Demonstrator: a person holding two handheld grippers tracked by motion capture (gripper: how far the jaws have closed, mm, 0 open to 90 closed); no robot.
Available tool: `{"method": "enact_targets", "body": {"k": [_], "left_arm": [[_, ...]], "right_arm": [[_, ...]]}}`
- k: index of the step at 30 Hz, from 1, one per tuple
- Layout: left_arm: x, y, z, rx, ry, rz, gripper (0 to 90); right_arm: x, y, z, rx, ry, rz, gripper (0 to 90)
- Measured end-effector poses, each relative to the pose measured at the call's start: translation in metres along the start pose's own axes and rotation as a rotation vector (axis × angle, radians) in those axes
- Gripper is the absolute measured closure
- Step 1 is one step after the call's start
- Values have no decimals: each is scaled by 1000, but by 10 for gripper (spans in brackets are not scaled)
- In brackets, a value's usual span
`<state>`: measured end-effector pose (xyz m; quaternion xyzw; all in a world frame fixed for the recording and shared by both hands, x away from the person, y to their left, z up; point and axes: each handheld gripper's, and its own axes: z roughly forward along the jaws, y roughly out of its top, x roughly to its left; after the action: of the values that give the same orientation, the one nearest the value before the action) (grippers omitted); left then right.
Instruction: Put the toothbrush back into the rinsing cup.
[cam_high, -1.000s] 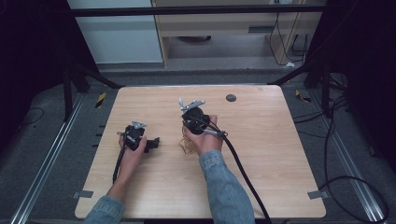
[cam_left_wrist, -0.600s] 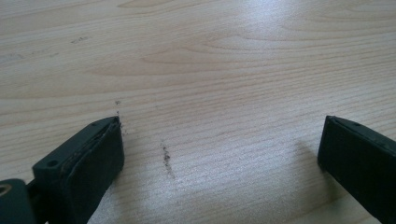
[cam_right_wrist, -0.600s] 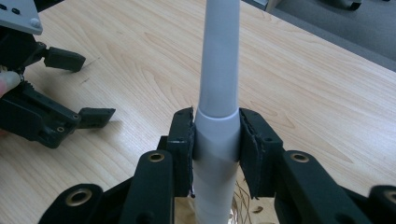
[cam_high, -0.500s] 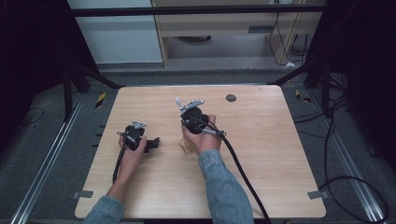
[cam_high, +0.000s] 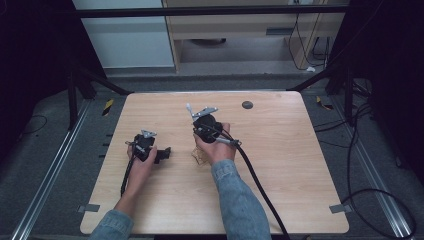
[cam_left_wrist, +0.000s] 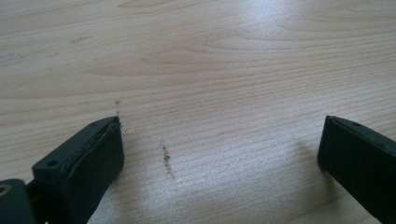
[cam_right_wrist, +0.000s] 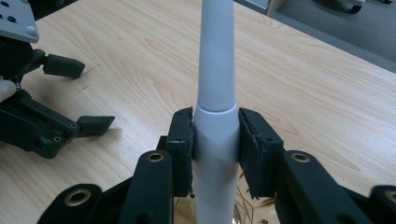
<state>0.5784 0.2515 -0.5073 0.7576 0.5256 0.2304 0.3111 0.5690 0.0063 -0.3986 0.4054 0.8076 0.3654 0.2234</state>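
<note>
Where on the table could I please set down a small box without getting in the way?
The right half of the table, between the cable and the right edge, is bare; so is the far left corner. A dark disc sits near the far edge. It is crowded mid-left, around the left claw and right claw gripping a white tube.

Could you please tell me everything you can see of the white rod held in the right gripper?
The white rod is smooth and matte, plastic by its look, and round in section. It has two parts: a thicker lower sleeve that ends in a raised collar, and a slimmer upper length rising from it, its tip out of frame. The right gripper is shut on the sleeve, one of the black fingers pressing each side. In the high view its white end sticks out past the gripper above the table. Something clear and crinkled lies below it.
</note>
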Motion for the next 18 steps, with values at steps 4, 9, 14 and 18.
{"method": "enact_targets", "body": {"k": [4, 9, 14, 18], "left_arm": [[0, 0, 0, 0, 0, 0, 0], [0, 0, 0, 0, 0, 1, 0], [0, 0, 0, 0, 0, 1, 0], [0, 0, 0, 0, 0, 0, 0]], "right_arm": [[0, 0, 1, 0, 0, 3, 669], [-1, 0, 1, 1, -1, 3, 669], [-1, 0, 1, 1, 0, 4, 668], [-1, 0, 1, 1, 0, 4, 666]]}}
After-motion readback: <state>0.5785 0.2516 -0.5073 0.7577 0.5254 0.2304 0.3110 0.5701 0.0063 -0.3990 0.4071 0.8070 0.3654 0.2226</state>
